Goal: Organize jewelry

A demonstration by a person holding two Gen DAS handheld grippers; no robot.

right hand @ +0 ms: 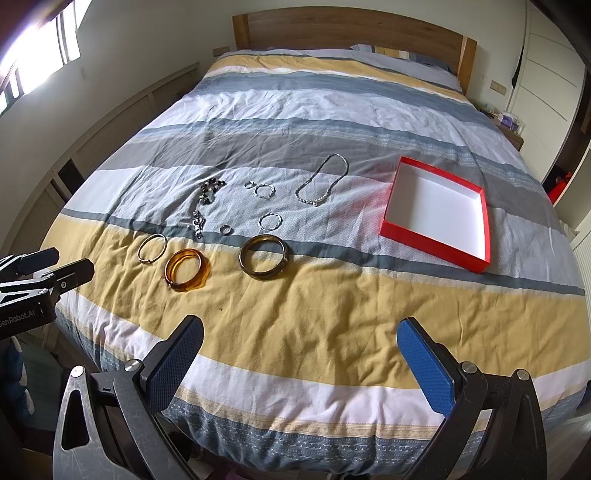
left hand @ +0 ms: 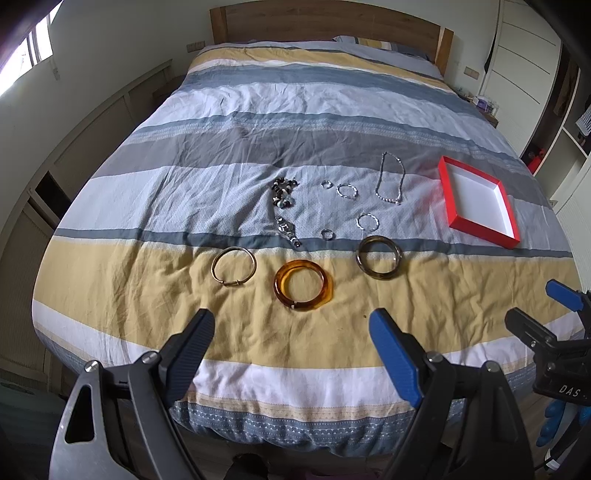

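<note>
I saw the silver necklace point(right hand: 323, 181) lying flat on the bed point(right hand: 332, 306), its long loop stretching toward the headboard point(right hand: 351, 31), beads at my end. Three bangles point(left hand: 303, 285) lay nearer me. The red box point(right hand: 439, 212) sat to the right, tilted cornerwise. My left hand-held gripper point(left hand: 291, 350) and right hand-held gripper point(right hand: 301, 354) hung spread wide, holding nothing.

Both wrist views face the headboard point(left hand: 328, 18) from the bed's point(right hand: 332, 314) foot
</note>
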